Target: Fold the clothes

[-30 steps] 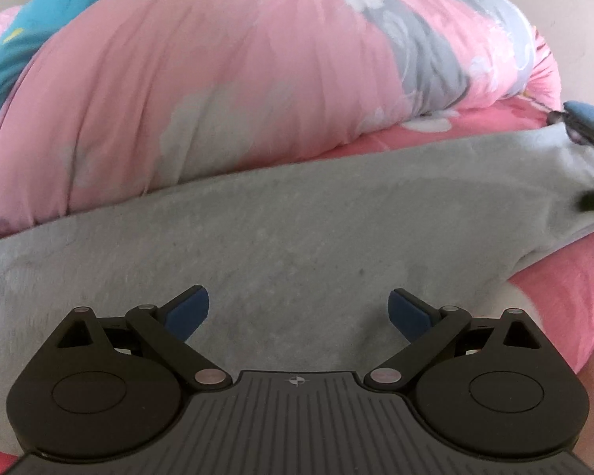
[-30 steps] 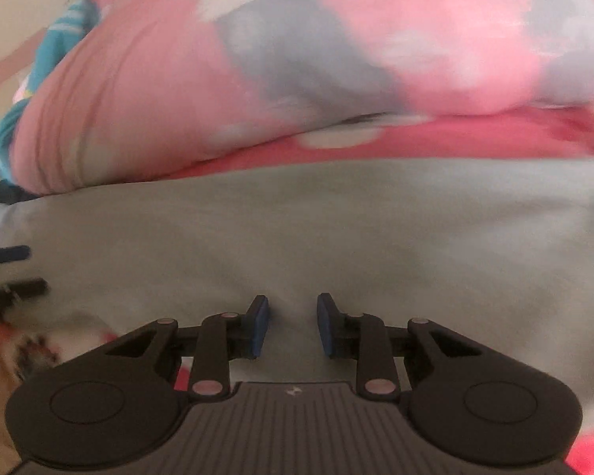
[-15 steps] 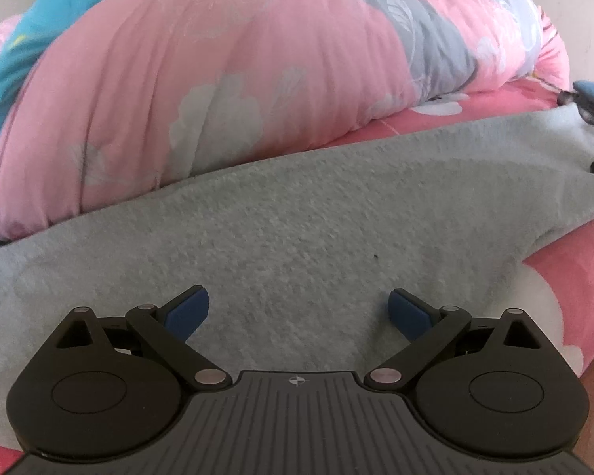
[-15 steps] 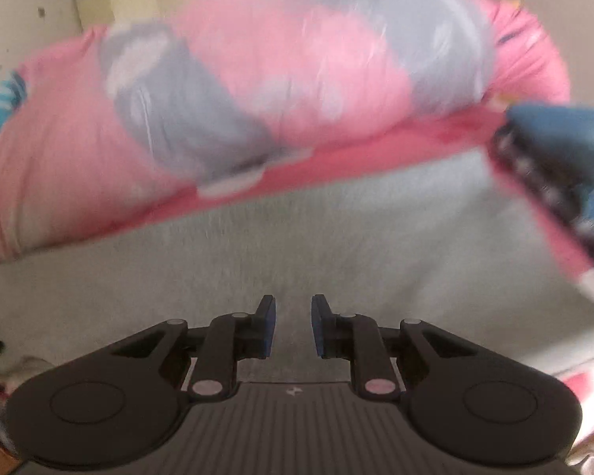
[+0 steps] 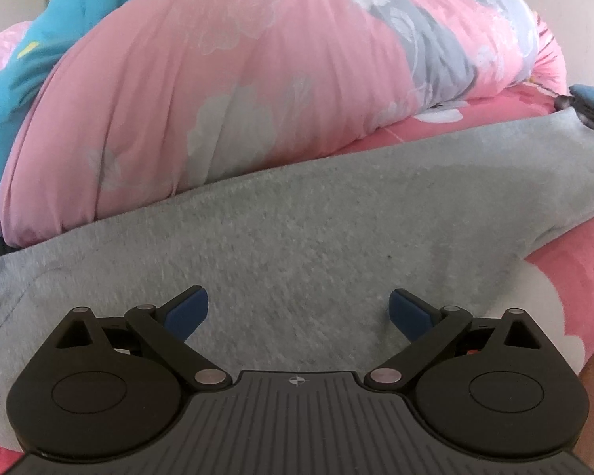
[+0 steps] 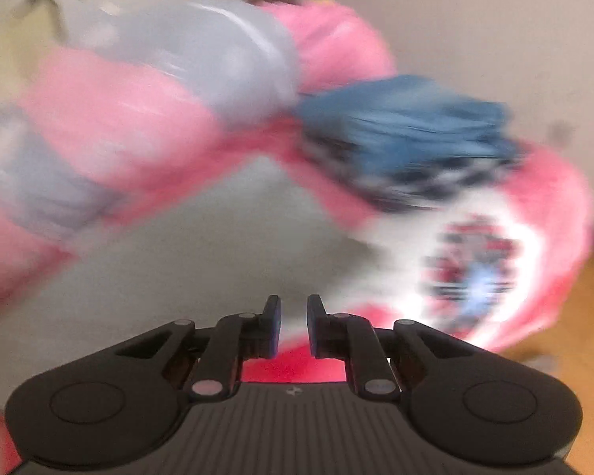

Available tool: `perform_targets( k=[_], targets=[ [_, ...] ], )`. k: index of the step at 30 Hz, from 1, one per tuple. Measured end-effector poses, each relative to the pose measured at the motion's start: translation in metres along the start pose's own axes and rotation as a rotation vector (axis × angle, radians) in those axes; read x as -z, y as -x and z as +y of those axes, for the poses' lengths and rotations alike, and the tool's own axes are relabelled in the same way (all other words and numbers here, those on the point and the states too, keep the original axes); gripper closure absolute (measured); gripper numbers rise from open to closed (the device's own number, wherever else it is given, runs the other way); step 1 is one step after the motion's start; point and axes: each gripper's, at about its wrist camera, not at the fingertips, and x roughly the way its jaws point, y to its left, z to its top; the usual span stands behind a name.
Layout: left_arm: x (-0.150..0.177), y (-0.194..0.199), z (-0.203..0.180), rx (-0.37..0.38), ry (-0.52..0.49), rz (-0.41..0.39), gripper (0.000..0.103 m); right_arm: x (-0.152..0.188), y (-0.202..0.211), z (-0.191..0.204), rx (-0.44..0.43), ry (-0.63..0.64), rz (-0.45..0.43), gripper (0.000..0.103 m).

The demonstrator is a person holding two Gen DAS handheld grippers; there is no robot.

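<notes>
The grey sweatshirt-knit garment [image 5: 316,213] lay spread on the pink floral bedsheet [image 5: 566,277] below the quilt [image 5: 237,79]. The left gripper [image 5: 299,308] hovered spread wide; the right gripper [image 6: 293,326] (blurred) nearly closed, gripped nothing. Pinching only at an edge would keep folds clean.

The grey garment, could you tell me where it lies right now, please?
In the left wrist view the grey garment lies spread across the pink bedsheet, just ahead of the open left gripper, with the rolled pink floral quilt behind it.
</notes>
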Motion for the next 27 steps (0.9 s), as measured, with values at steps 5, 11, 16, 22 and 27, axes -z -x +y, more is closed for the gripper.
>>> perform_targets(
  k=[5, 11, 16, 22, 27],
  targets=[
    [0.006, -0.005, -0.002, 0.006, 0.004, 0.044, 0.004, 0.007, -0.025, 0.109, -0.316, 0.116, 0.110, 0.088],
    [0.016, 0.004, 0.007, 0.047, 0.031, 0.029, 0.004, 0.036, -0.055, 0.226, -0.572, 0.276, 0.230, 0.088],
    [0.019, 0.017, 0.026, 0.077, 0.057, -0.048, 0.004, 0.090, -0.050, 0.250, -0.525, 0.399, 0.291, 0.087],
    [0.017, 0.008, 0.049, 0.078, 0.129, -0.057, 0.003, 0.062, -0.033, 0.262, -0.493, 0.427, 0.227, 0.087],
    [0.026, -0.003, 0.059, 0.057, 0.162, -0.016, 0.003, 0.067, -0.071, 0.267, -0.386, 0.416, 0.209, 0.087]
  ],
)
